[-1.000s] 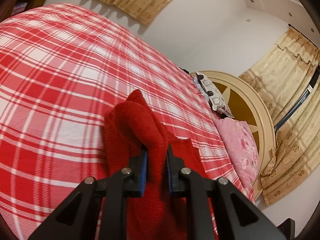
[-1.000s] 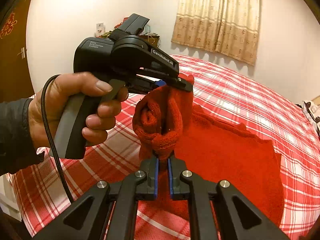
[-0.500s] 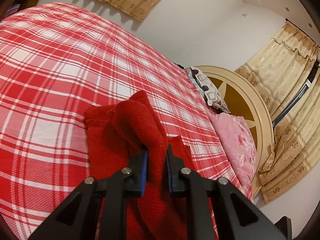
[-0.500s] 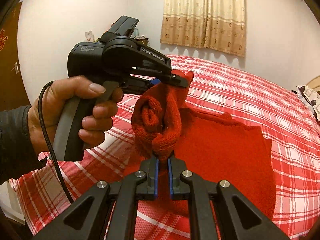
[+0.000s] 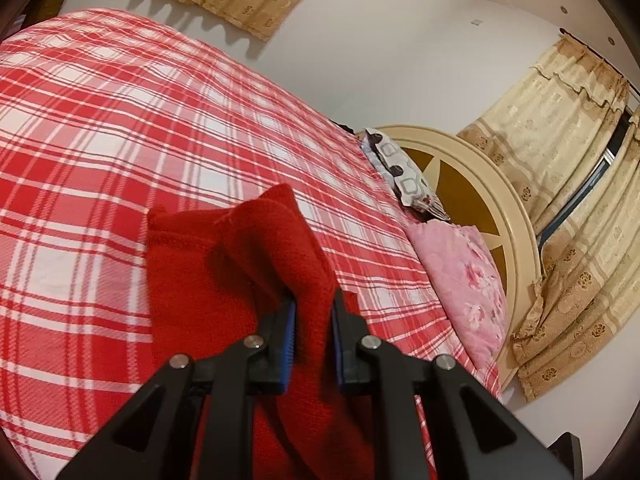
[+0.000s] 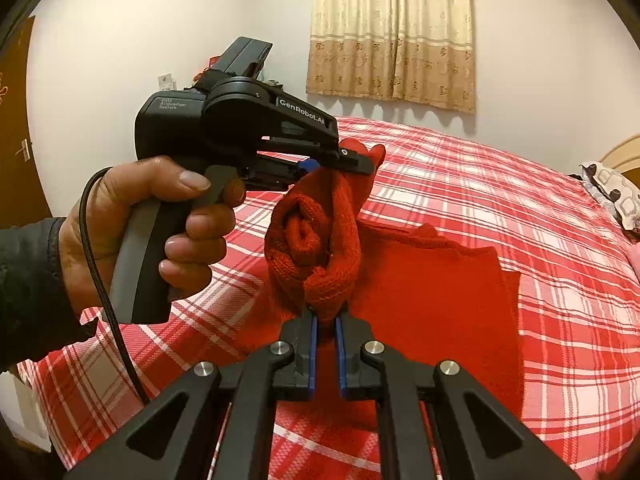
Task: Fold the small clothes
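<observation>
Right, biggest first: the bed in its red plaid cover carries most of the red knitted garment, spread flat, with one edge lifted off it and bunched into a thick roll. It looks soft, light and floppy, a loose knit that sags between holds, so I'd judge edges and corners the best places to grip. The left hand-held gripper is clenched on the upper end; the right hand-held gripper pinches the lower.
</observation>
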`<state>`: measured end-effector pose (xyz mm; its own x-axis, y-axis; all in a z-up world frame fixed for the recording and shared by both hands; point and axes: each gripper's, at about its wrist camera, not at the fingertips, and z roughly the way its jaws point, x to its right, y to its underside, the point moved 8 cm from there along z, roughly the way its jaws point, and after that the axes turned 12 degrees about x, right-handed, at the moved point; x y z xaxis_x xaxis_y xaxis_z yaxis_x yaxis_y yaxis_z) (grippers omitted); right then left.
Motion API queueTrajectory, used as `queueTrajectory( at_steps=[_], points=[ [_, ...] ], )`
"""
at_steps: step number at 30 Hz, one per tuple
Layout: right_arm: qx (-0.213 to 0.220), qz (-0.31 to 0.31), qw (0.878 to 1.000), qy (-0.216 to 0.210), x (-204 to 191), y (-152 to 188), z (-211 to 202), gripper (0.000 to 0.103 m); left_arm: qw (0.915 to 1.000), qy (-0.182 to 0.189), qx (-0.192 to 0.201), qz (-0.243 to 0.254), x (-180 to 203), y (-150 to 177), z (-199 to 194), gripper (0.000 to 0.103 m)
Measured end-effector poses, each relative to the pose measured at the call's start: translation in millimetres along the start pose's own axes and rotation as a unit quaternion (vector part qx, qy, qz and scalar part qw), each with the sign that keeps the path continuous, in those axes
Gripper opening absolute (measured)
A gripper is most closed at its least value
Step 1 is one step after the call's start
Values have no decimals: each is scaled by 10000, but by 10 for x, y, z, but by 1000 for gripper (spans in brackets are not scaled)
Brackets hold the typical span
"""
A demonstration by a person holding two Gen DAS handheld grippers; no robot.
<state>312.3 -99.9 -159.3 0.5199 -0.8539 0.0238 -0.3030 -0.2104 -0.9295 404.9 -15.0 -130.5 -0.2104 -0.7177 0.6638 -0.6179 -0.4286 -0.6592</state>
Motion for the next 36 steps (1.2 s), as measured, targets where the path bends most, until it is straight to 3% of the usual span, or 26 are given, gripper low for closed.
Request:
queueTrajectory(
  at_steps=[20,36],
  points=[
    [-19,569,9976,384,476,175,-385,7,9981,338,-403,315,534,252,489,16],
    [-411,1188,9912,413,824,491,-422,7,9936,196,-863,701,705,567,853,16]
  ],
)
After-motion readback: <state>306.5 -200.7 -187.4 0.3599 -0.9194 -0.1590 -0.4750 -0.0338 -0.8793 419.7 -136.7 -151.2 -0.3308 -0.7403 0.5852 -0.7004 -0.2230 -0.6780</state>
